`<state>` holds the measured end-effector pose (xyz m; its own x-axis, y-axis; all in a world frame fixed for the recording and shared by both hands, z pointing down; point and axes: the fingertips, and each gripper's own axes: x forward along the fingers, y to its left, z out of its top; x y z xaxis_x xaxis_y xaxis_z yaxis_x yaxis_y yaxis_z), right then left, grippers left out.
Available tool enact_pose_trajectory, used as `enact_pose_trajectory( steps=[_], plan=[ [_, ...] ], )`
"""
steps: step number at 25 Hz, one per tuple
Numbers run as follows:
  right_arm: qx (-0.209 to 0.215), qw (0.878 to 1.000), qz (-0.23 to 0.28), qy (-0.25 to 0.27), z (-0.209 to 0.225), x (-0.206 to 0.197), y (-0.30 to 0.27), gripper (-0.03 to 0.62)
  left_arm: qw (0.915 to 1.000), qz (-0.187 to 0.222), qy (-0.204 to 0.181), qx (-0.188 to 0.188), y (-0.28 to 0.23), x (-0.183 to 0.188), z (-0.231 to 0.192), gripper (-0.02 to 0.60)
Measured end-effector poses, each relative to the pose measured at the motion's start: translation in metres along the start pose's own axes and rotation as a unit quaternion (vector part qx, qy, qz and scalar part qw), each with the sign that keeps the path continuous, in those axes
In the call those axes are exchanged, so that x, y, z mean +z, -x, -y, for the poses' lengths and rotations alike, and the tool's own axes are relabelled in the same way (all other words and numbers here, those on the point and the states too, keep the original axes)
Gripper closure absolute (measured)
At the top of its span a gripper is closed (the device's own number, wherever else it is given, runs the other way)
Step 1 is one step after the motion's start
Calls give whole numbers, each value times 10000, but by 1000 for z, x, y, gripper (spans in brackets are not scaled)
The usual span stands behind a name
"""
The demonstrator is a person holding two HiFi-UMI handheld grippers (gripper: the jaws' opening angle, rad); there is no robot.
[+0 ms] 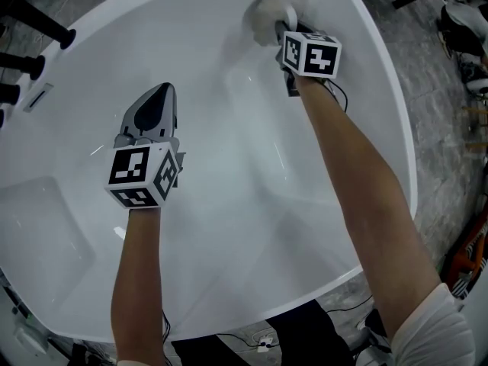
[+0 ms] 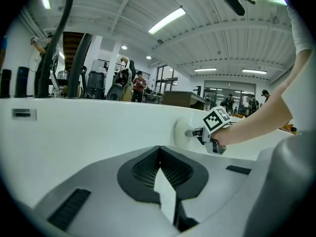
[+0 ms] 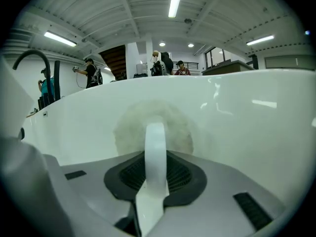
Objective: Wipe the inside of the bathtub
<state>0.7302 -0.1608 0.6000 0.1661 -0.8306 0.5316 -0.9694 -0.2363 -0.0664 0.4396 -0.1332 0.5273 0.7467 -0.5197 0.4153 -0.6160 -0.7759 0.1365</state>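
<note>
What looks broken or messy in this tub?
Nothing stands out. The tub looks white and whole, with no spill or crack in view. The right gripper is shut on a fluffy pad, pressed to the tub wall. The left gripper is shut and empty.

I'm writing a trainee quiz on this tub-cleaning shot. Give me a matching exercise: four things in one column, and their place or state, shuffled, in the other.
1 left gripper
2 right gripper
3 fluffy pad
4 black taps

A beside the tub rim
B shut on a white handle
C shut, empty
D against the tub wall

Pairs: 1-C, 2-B, 3-D, 4-A
</note>
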Motion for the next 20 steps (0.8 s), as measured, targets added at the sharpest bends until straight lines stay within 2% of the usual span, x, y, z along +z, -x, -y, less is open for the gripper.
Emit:
enact_pose_trajectory(
  steps=[9, 20],
  plan=[
    [-124, 9995, -103, -277, -31, -37, -10, 502, 9998, -127, 95, 134, 24, -36, -27, 571],
    [7, 9996, -178, -197, -111, -45, -14, 502, 9991, -92, 190, 374, 73, -44, -90, 571]
  ],
)
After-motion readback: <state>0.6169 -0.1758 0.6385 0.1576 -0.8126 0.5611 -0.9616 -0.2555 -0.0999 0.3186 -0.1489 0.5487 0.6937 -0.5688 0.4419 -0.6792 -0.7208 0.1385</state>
